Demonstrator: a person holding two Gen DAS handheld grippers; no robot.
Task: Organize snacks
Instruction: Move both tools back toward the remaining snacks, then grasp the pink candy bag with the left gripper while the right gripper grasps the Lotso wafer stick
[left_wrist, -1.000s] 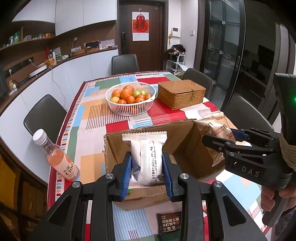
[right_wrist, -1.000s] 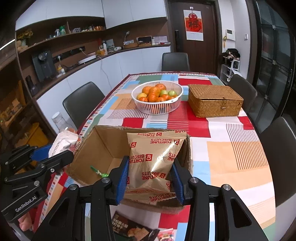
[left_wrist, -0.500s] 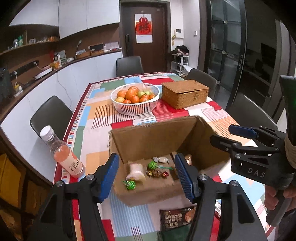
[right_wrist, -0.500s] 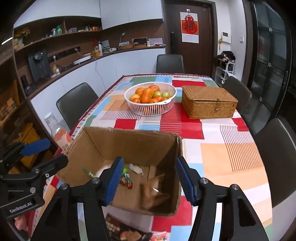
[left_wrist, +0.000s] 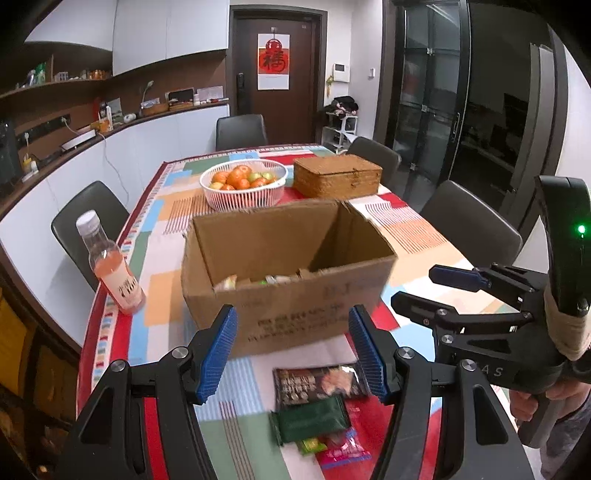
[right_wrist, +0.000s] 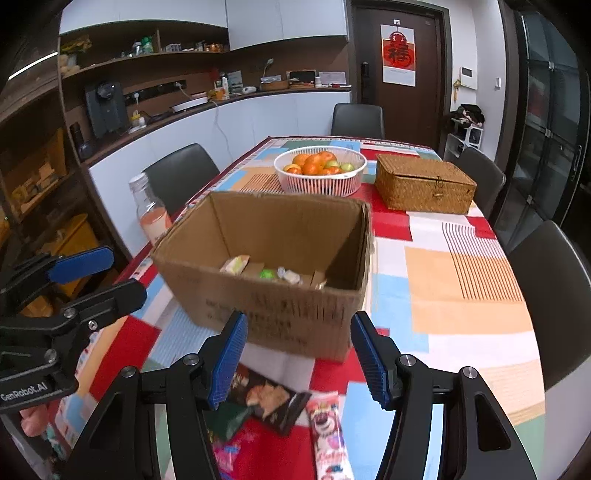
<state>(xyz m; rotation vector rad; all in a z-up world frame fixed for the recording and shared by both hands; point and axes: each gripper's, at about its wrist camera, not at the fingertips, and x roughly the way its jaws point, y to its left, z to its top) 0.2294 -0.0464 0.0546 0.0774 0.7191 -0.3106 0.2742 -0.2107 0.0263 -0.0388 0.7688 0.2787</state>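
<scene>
Both pkts dropped into cardboard box (left_wrist: 295, 295), left gripper (left_wrist: 293, 354) & right gripper (right_wrist: 299, 356) wide, empty

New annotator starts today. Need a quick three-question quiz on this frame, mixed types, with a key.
1. True or false: the left gripper is shut on a snack.
2. What stands left of the cardboard box? A) pink drink bottle B) wicker box C) fruit basket
3. Fill in: the dark cracker packet lies on the table in ____ of the box, nearest the grippers.

Key: 1 false, both it and the right gripper are open and empty. 2 A. 3 front.
</scene>
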